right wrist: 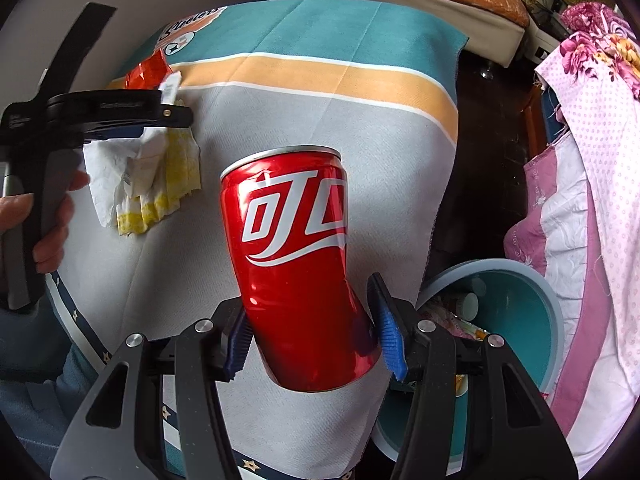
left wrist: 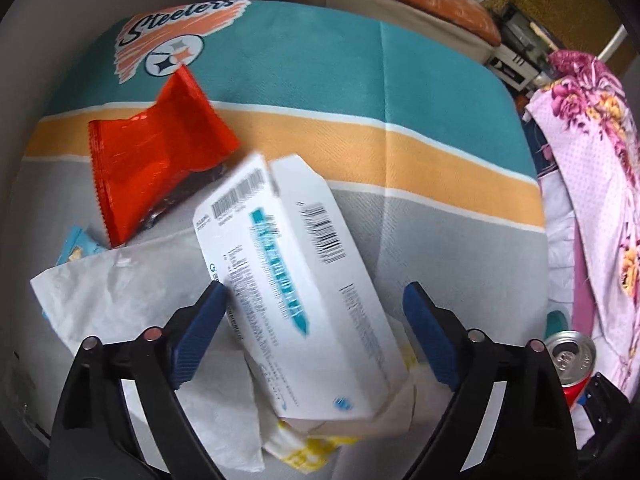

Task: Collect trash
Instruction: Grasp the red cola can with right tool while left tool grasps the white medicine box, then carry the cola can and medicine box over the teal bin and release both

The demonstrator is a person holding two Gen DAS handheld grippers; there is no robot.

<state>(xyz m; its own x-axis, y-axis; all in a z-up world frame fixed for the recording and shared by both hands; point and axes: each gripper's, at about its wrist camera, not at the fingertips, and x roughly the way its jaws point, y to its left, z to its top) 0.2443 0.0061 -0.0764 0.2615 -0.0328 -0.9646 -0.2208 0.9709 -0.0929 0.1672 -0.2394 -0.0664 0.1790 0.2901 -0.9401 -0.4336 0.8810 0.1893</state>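
The right gripper (right wrist: 312,328) has its blue fingers (right wrist: 390,334) clamped on a red soda can (right wrist: 290,256), lifted above the cloth-covered surface (right wrist: 320,120), with a teal bin (right wrist: 516,304) at its four o'clock. The left gripper (left wrist: 316,316) hangs over the litter with fingers (left wrist: 200,336) spread wide; a blurred white carton (left wrist: 296,280) lies between them, not pressed by either pad. An orange wrapper (left wrist: 160,160) lies at the carton's ten o'clock, crumpled white tissue (left wrist: 120,300) at its eight o'clock.

Left tongs (left wrist: 316,308) gape wide, pointing steeply down (a hand (right wrist: 44,224) grips them); right tongs (right wrist: 310,322) clamped.
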